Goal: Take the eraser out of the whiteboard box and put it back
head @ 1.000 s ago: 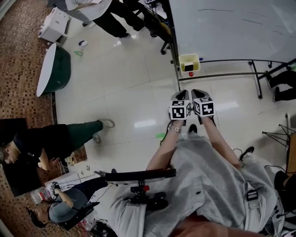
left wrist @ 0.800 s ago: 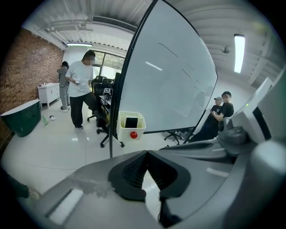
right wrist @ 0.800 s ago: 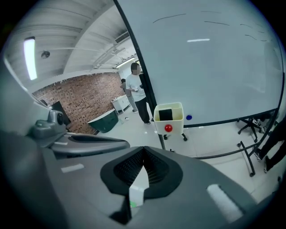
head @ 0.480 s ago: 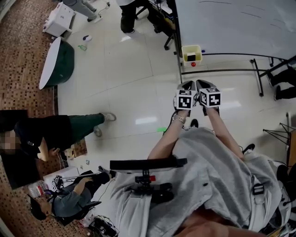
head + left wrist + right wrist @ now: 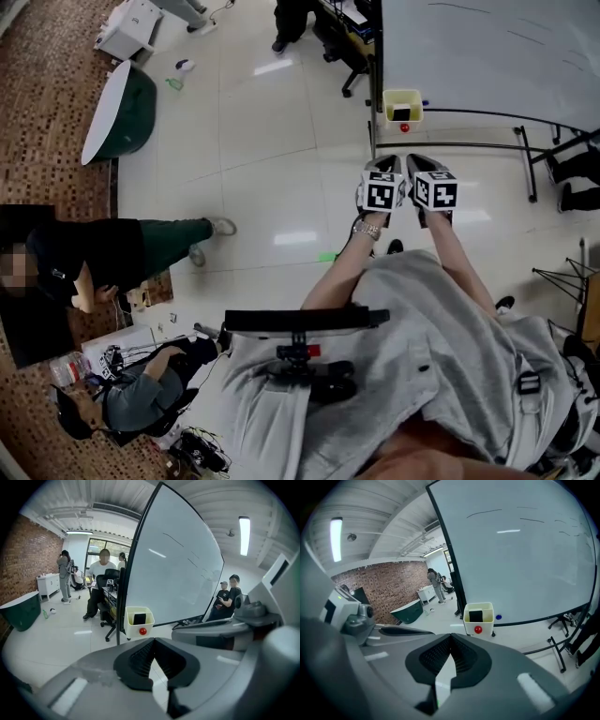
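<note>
The left gripper and right gripper are both closed on nothing. The black block eraser sits inside the pale yellow plastic box, well ahead; I think one should open before reaching in.

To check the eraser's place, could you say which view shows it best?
The right gripper view: the eraser sits in the box, unobstructed. The left gripper view shows it darker; the head view, only tiny.
</note>
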A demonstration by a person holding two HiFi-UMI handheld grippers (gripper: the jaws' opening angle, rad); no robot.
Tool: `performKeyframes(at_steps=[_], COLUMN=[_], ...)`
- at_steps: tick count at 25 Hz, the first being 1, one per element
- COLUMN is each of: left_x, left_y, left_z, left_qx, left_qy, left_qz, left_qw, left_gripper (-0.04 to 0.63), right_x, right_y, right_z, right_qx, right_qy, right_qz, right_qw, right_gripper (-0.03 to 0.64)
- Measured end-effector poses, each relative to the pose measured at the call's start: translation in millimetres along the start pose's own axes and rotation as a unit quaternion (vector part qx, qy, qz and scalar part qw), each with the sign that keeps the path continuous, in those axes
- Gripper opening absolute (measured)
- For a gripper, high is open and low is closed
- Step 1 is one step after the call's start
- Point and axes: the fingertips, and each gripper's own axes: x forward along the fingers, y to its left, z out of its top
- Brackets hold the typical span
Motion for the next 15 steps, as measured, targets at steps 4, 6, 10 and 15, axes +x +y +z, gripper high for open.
performKeyframes(at_steps=[4, 6, 10, 15], left_x=[-1.3, -1.3, -5.4, -5.9], left_y=[6.7, 6.8, 10.0, 13.5], left_z=[4.2, 3.2, 3.9, -2.9], left_qx=[-0.004, 0.000, 0.002, 0.006], left_qy=[-0.002, -0.001, -0.002, 0.002], left_qz=[0.005, 0.004, 0.005, 0.014], left_qw=[1.0000, 1.0000, 1.0000, 0.9999], left_gripper=[0.005, 0.005, 0.003, 0.003], right_x=[6.1, 7.4, 8.5, 10.1], right_y=[13.8, 19.4, 22.7, 29.6], right_z=[-2.6, -4.9, -3.4, -9.8], right_qx=[-0.011, -0.012, -0.014, -0.020], right_qy=[0.011, 0.013, 0.012, 0.016], right_qz=[0.015, 0.020, 0.019, 0.022], right_qw=[1.000, 1.000, 1.000, 0.999], right_gripper=[0.002, 0.002, 0.002, 0.002])
